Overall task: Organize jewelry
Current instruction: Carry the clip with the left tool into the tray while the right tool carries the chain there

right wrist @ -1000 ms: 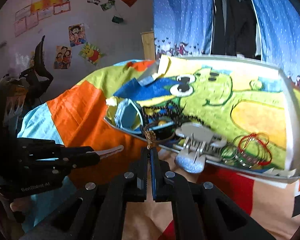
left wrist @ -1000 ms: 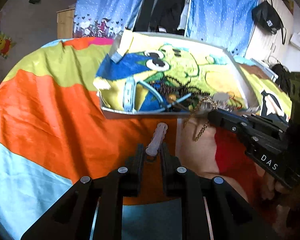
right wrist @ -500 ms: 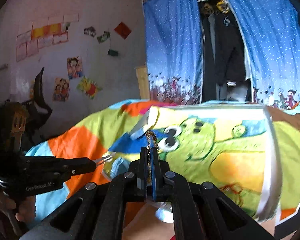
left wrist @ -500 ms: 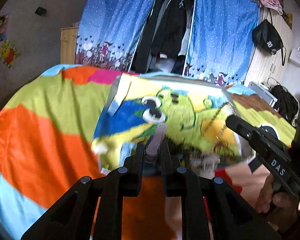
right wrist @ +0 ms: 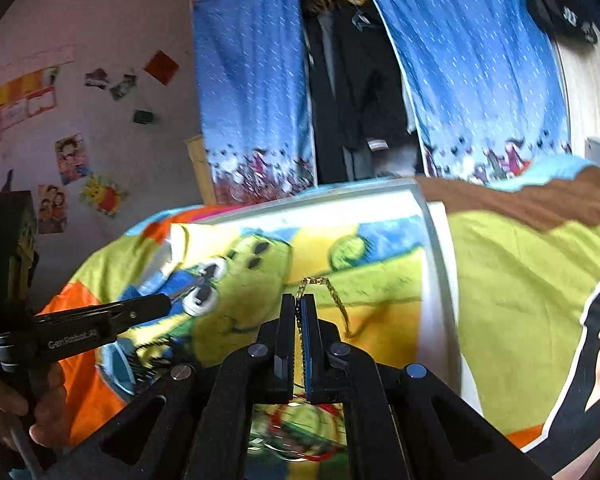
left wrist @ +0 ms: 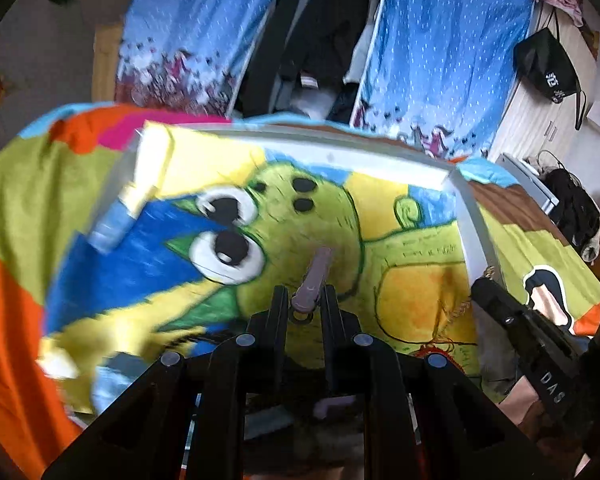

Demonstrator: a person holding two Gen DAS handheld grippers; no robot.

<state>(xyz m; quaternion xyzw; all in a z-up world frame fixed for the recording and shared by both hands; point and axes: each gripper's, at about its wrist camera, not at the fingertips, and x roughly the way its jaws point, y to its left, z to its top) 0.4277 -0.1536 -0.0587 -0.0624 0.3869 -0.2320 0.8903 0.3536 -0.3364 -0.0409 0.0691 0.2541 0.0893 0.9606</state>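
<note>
A white-rimmed tray lined with a green cartoon picture lies on the bed. Over its middle my left gripper is shut on a pale mauve hair clip that sticks out forward past the fingers. My right gripper is shut on a thin gold chain, which loops out to the right above the tray's right half. In the left wrist view the right gripper hangs by the tray's right rim. In the right wrist view the left gripper shows at the left.
The tray rests on a patchwork bedspread of orange, green and blue. Red bangles and other small pieces lie in the tray's near end, partly hidden by the fingers. Blue curtains and hanging clothes stand behind the bed.
Both grippers have risen and moved forward from the tray's near edge to over its picture. The chain came up out of the pile with the right gripper. The clip stayed gripped.
</note>
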